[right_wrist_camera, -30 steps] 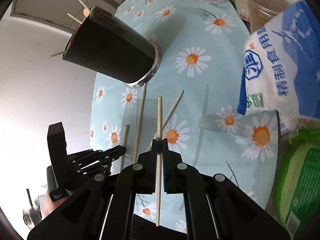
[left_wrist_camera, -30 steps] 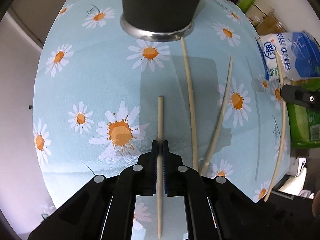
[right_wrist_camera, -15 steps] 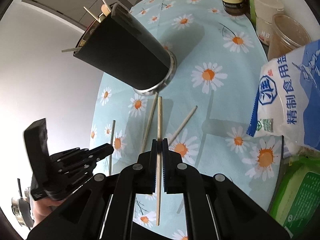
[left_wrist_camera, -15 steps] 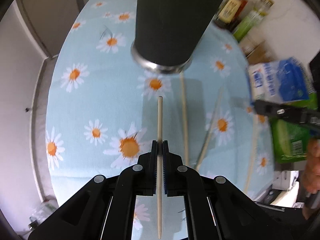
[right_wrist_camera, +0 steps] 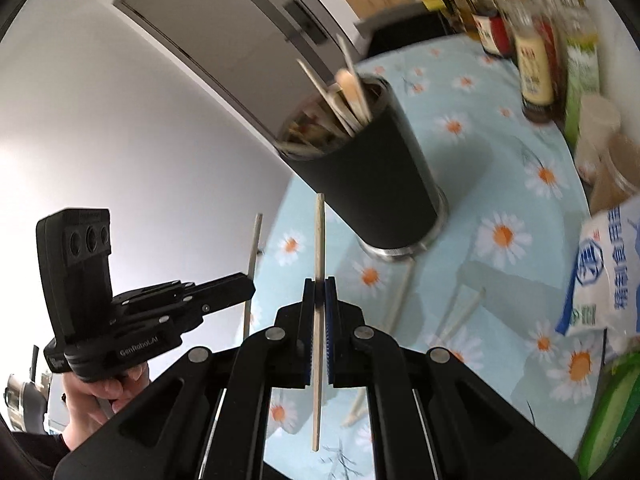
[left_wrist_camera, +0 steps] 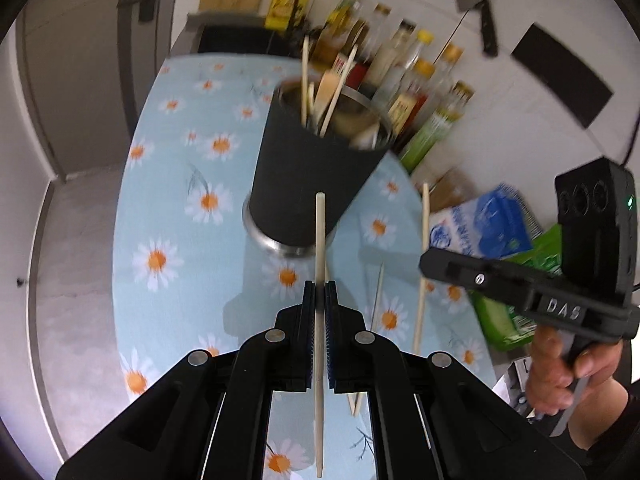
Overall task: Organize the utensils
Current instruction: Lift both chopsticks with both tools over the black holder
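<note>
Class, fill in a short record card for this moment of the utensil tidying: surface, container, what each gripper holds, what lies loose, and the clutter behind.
Surface: light-blue daisy-print tablecloth
Container: black cylindrical utensil holder with a steel base, wooden sticks already inside
Left gripper: shut on one wooden chopstick
Right gripper: shut on another wooden chopstick
Loose: two wooden chopsticks on the cloth
Behind: row of sauce bottles, blue-and-white salt bag

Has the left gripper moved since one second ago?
Yes. The left gripper, shut on a chopstick, rose: the black cup now shows its open top.
</note>
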